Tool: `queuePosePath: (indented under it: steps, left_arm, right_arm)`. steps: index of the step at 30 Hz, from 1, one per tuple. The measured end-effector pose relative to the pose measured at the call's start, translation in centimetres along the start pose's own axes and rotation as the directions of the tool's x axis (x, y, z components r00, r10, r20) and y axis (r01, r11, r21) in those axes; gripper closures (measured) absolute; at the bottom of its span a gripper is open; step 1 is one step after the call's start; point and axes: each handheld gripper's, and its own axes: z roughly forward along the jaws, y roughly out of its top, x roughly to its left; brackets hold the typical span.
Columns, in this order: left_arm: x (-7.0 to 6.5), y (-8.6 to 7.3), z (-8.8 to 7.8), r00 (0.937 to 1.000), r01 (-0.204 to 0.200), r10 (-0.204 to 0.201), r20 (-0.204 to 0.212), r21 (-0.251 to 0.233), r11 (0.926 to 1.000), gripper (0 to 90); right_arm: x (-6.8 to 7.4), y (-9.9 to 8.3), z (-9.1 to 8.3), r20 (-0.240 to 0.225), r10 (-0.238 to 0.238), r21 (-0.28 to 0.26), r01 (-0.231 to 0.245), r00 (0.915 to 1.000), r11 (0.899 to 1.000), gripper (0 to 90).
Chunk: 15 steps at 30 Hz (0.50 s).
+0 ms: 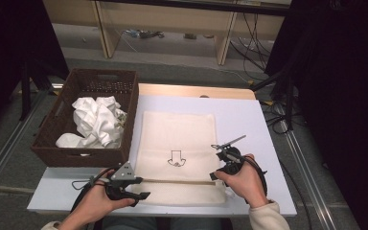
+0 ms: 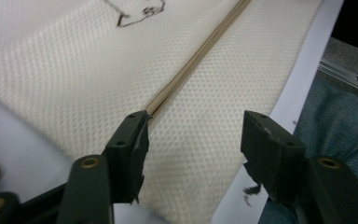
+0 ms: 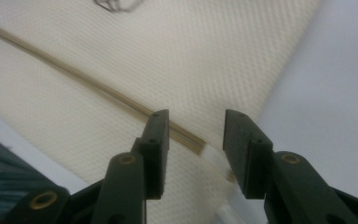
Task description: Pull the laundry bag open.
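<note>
Cream cloth [image 1: 177,139] on worktop [image 1: 249,120] bears dark line drawing [image 1: 176,158], no readable writing. Left hand-held gripper [image 2: 193,137] released; right hand-held gripper [image 3: 196,140] released, both above cloth.

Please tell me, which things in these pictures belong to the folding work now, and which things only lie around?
Part of the work:
- cream towel, partly folded on the white board
- left hand-held gripper, jaws apart above the towel's near fold
- right hand-held gripper, jaws apart at the towel's right edge

Just lying about:
- brown basket at the left
- crumpled white cloth inside it
</note>
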Motion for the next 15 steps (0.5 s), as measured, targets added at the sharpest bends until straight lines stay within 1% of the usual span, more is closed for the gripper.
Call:
queuePosePath:
  steps: [1,2,3,4,5,6,7,8,9,10,11,12,13,14,15]
  left_arm:
    - [-0.1,0.0,-0.2,0.9999,-0.012,0.012,-0.008,-0.027,0.9996,35.6]
    - [-0.1,0.0,-0.2,0.9999,-0.012,0.012,-0.008,-0.027,0.9996,34.5]
    - [-0.1,0.0,-0.4,0.9997,-0.015,0.015,-0.021,-0.036,0.9992,34.5]
    - [-0.1,0.0,-0.6,0.9991,-0.025,0.024,-0.036,-0.043,0.9988,33.2]
    - [-0.1,-0.1,-0.7,0.9988,-0.019,0.017,-0.046,-0.055,0.9983,32.0]
    - [-0.1,-0.2,-1.0,0.9979,-0.032,0.029,-0.058,-0.049,0.9983,30.8]
    - [-0.1,-0.3,-1.1,0.9976,-0.017,0.012,-0.068,-0.065,0.9978,29.7]
    - [-0.1,-0.4,-1.3,0.9964,-0.02,0.014,-0.084,-0.071,0.9973,28.8]
    - [-0.1,-0.5,-1.4,0.9956,-0.018,0.011,-0.093,-0.081,0.9966,27.2]
    - [-0.1,-0.6,-1.6,0.9947,-0.029,0.021,-0.101,-0.077,0.9966,27.2]
    - [-0.2,-0.7,-1.6,0.9942,-0.003,-0.009,-0.107,-0.107,0.9942,26.5]
    - [-0.1,-0.7,-1.8,0.9925,-0.007,-0.004,-0.122,-0.095,0.9955,24.9]
    - [-0.2,-0.7,-1.9,0.9916,-0.004,-0.008,-0.129,-0.098,0.9952,24.9]
    - [-0.1,-0.7,-1.9,0.9907,-0.013,-0.002,-0.136,-0.107,0.9942,24.9]
    - [-0.2,-0.6,-2.0,0.9901,-0.008,-0.009,-0.14,-0.115,0.9933,24.7]
  right_arm:
    - [0.2,0.2,-0.1,-0.012,-0.033,-0.026,0.032,0.9994,0.999,58.3]
    - [0.2,0.2,-0.1,-0.012,-0.033,-0.026,0.032,0.9994,0.999,58.3]
    - [0.4,0.2,-0.1,-0.015,-0.037,-0.052,0.036,0.9992,0.998,56.8]
    - [0.5,0.3,0.0,-0.021,-0.059,-0.065,0.058,0.998,0.996,55.9]
    - [0.7,0.4,-0.1,-0.024,-0.057,-0.079,0.055,0.9981,0.995,55.1]
    - [0.8,0.5,-0.1,-0.029,-0.053,-0.102,0.05,0.9982,0.994,53.3]
    - [0.8,0.6,-0.2,-0.027,-0.061,-0.124,0.058,0.9977,0.991,52.3]
    - [1.0,0.6,-0.3,-0.028,-0.056,-0.133,0.051,0.9981,0.99,52.4]
    - [1.0,0.7,-0.3,-0.03,-0.064,-0.148,0.059,0.9975,0.987,52.2]
    - [1.0,0.7,-0.3,-0.03,-0.064,-0.148,0.059,0.9975,0.987,52.2]
    - [1.0,0.7,-0.4,-0.024,-0.06,-0.161,0.056,0.9979,0.985,52.2]
    - [1.0,0.7,-0.4,-0.026,-0.066,-0.158,0.061,0.9975,0.986,52.2]
    - [0.9,0.7,-0.3,-0.022,-0.078,-0.16,0.073,0.9967,0.984,52.4]
    - [0.9,0.7,-0.3,-0.023,-0.077,-0.157,0.073,0.9967,0.985,52.9]
    - [1.0,0.7,-0.3,-0.023,-0.073,-0.143,0.069,0.997,0.987,53.9]
